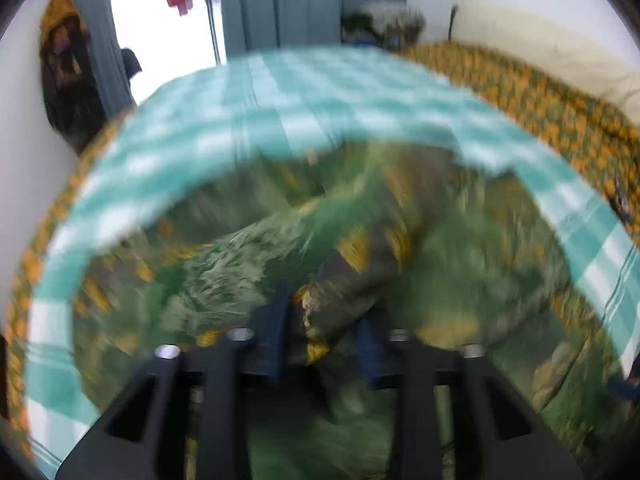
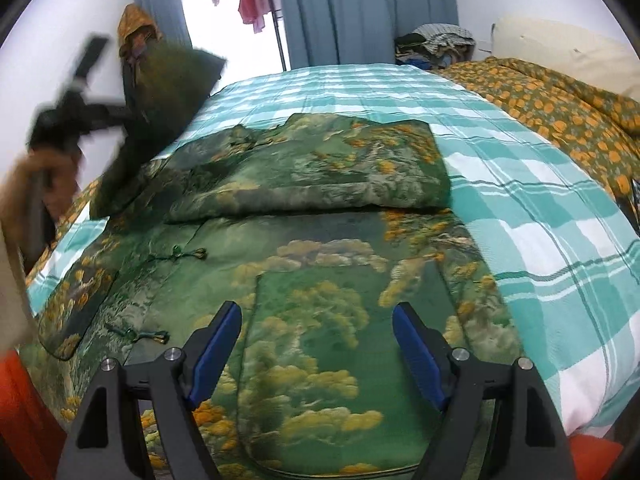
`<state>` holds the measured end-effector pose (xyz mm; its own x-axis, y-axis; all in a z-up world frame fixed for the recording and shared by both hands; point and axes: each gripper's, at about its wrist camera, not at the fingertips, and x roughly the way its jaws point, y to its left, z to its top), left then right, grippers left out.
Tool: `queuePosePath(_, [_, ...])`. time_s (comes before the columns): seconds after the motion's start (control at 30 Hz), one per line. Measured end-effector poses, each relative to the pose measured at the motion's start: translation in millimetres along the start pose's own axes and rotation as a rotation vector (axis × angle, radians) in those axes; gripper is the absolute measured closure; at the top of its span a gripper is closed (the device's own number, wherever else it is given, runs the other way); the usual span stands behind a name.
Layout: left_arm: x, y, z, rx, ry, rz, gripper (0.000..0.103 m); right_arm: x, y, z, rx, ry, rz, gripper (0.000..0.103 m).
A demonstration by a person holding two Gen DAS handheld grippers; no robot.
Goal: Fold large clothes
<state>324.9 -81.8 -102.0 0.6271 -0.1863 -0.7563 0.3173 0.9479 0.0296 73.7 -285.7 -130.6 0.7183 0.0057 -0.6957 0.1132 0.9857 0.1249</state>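
Note:
A large green garment [image 2: 312, 264] with yellow tree print lies on the teal checked bedspread [image 2: 540, 208], its far part folded over into a thick band [image 2: 320, 168]. My left gripper [image 1: 324, 316] is shut on a bunched edge of the garment [image 1: 340, 280] and the view is blurred by motion. In the right wrist view the left gripper [image 2: 120, 116] holds a lifted flap of the garment [image 2: 160, 112] up at the left. My right gripper [image 2: 316, 344] is open and empty, low over the near part of the garment.
An orange-flowered sheet [image 2: 560, 108] and a cream pillow [image 2: 560, 52] lie at the right. Blue curtains [image 2: 360, 12], a bright doorway and a pile of clothes [image 2: 440, 44] stand behind the bed. A hanging brown garment [image 2: 136, 36] is on the left wall.

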Motion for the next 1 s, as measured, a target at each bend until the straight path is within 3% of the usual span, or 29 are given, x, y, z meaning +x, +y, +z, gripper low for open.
queuePosePath(0.07, [9,-12,-20,0.018,0.064,0.008,0.046,-1,-4,2,0.01,-0.006,-0.001,0.023])
queuePosePath(0.2, [-17,-11,-54,0.078,0.054,0.028,0.02,9,-8,21,0.066,0.02,0.075,0.023])
queuePosePath(0.37, [-47,17,-77,0.063,0.047,0.034,0.018,52,9,77,0.168,0.097,0.316,0.024])
queuePosePath(0.43, [-52,32,-81,0.028,0.044,0.038,0.018,85,25,106,0.197,0.144,0.386,0.037])
queuePosePath(0.6, [-58,70,-80,-0.078,0.045,0.052,0.017,168,68,144,0.178,0.27,0.344,0.041])
queuePosePath(0.63, [-59,78,-80,-0.1,0.045,0.05,0.017,180,72,147,0.17,0.294,0.323,0.046])
queuePosePath(0.67, [-60,85,-78,-0.122,0.045,0.047,0.017,188,77,149,0.15,0.306,0.304,0.059])
queuePosePath(0.7, [-62,93,-77,-0.141,0.042,0.045,0.017,194,82,154,0.106,0.304,0.277,0.084])
queuePosePath(0.87, [-59,119,-71,-0.186,0.01,0.064,0.012,190,88,160,-0.025,0.251,0.174,0.083])
queuePosePath(0.97, [-49,126,-61,-0.196,0.011,0.074,0.012,196,99,150,-0.149,0.271,0.104,0.067])
queuePosePath(1.0, [-48,128,-58,-0.198,-0.001,0.073,0.012,191,104,149,-0.202,0.246,0.082,0.057])
